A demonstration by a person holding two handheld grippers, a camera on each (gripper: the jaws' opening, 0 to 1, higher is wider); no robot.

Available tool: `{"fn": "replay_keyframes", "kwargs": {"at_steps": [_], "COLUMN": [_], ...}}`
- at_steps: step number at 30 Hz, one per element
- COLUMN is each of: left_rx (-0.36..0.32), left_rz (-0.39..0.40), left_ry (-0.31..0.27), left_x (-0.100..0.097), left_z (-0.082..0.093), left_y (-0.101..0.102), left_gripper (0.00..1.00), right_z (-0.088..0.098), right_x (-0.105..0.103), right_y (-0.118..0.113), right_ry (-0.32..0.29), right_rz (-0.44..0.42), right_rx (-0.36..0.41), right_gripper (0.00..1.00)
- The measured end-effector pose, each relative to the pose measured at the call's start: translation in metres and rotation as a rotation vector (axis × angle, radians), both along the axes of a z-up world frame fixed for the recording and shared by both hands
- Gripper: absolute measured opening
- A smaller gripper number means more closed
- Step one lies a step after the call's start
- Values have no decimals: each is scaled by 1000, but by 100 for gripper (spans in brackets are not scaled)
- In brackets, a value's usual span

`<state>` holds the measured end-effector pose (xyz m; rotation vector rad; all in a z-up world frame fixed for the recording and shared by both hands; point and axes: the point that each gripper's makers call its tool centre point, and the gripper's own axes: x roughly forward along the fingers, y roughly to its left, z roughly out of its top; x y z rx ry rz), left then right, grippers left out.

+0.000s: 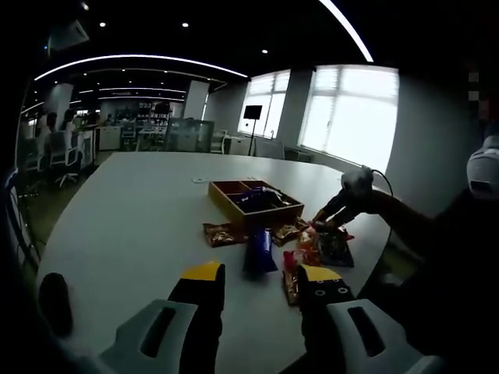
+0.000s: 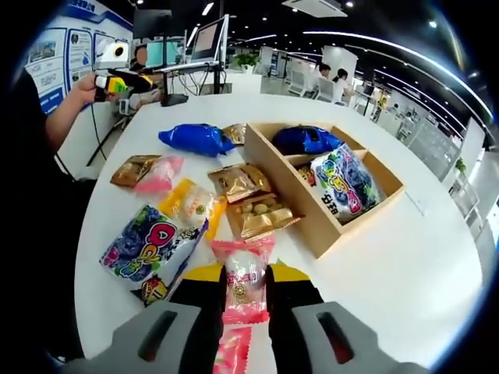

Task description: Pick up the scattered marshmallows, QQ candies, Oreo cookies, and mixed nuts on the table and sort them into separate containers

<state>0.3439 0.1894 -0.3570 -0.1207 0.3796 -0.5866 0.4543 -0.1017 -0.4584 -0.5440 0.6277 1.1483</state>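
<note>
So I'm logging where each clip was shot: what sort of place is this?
Probably an open-plan office: a large white meeting table, office chairs and desks behind, monitors, and big windows.

The left gripper (image 1: 261,282) hangs above the white table (image 1: 132,226) with jaws apart and nothing between them. Beyond it sits the wooden box (image 1: 253,202); snack packets (image 1: 312,245) lie scattered just beside the box, where the right gripper (image 1: 334,214) reaches

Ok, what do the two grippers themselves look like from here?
Both match: the left gripper and right gripper each have two black jaws with yellow tips, rising from pale grey bodies with dark slotted openings. The left gripper's right-hand jaw carries small dark dots on its yellow tip.
</note>
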Motion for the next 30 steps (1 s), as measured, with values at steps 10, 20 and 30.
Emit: {"fn": "replay_keyframes", "kwargs": {"at_steps": [10, 20, 30], "left_rx": [-2, -3, -8], "left_rz": [-1, 3, 4], "left_ry": [-1, 2, 2], "left_x": [-1, -3, -4], "left_z": [0, -1, -3], "left_y": [-1, 0, 0], "left_gripper": [42, 42, 42], "right_z": [19, 41, 58], "right_x": [5, 13, 31], "right_y": [1, 3, 3], "right_ry": [-24, -58, -101], "right_rz": [4, -3, -22], "right_rx": [19, 56, 56], "right_gripper": [16, 16, 17]}}
